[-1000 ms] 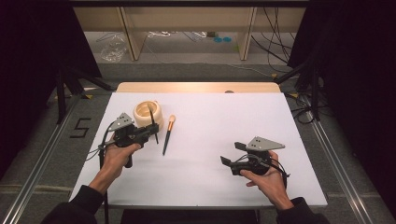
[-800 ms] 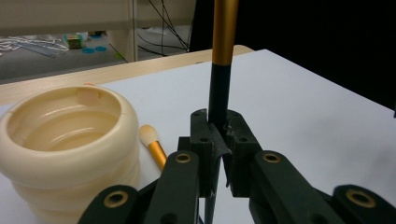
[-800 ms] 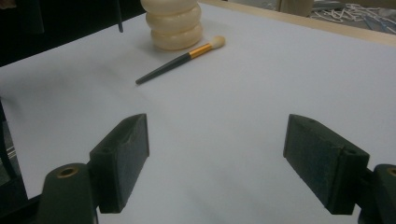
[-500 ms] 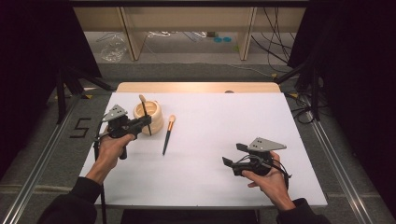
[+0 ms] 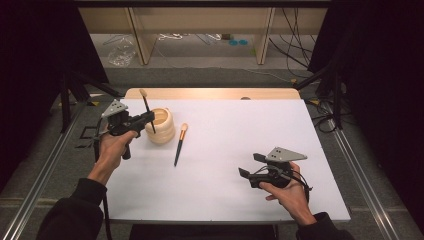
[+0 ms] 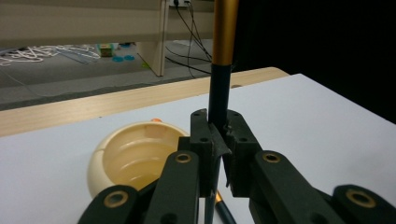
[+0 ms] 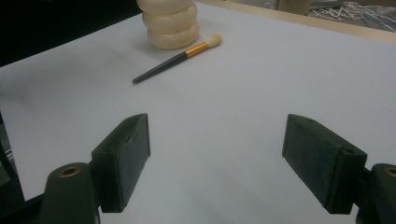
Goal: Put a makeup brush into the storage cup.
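White table (image 5: 225,165) on a dim floor with a shelf and loose cables behind; on it I note a cream ribbed pot (image 5: 161,126) and a second brush (image 5: 179,145) lying just beside it. My left gripper (image 5: 148,118), jaws clamped on a brush (image 5: 146,107), has lifted it upright from the tabletop to the pot's rim, so I judge insertion is next. My right gripper (image 5: 250,166) rests near the front edge, jaws wide apart and empty

A white rectangular table (image 5: 240,145) has a light wooden strip (image 5: 210,93) along its far edge. Beyond it, black cables (image 5: 290,35), a crumpled clear plastic bag (image 5: 120,52) and small blue discs (image 5: 237,42) lie on the grey floor (image 5: 200,62).
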Demonstrator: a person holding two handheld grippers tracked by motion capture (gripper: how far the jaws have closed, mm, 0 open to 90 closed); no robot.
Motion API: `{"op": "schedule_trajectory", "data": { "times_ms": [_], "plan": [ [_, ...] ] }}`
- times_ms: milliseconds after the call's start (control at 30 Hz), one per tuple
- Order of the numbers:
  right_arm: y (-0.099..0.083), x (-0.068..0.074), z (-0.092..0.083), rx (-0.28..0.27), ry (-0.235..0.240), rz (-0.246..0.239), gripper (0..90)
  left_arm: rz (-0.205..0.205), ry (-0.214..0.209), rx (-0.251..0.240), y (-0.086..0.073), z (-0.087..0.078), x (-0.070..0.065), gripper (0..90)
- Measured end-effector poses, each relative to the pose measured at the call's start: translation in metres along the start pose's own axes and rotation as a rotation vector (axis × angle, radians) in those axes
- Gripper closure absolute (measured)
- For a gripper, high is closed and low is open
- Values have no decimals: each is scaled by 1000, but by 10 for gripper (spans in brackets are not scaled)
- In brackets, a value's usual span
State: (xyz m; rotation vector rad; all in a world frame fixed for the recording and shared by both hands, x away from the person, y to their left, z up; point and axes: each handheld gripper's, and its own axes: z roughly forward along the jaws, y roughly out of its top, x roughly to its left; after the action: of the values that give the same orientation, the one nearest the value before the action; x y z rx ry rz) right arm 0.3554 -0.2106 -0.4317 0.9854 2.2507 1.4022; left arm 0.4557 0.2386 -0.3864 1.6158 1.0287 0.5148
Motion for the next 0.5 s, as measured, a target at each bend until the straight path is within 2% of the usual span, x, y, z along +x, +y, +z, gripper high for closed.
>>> {"op": "schedule_trajectory", "data": {
  "times_ms": [100,433,500],
  "plan": [
    [0,0,0,1,5,0,243,-12,8,-12,5,2,4,836],
    [-1,0,1,-2,8,4,242,10,53,-29,22,12,13,835],
    [-1,0,1,-2,9,1,242,-1,60,-34,24,14,15,835]
  ]
}}
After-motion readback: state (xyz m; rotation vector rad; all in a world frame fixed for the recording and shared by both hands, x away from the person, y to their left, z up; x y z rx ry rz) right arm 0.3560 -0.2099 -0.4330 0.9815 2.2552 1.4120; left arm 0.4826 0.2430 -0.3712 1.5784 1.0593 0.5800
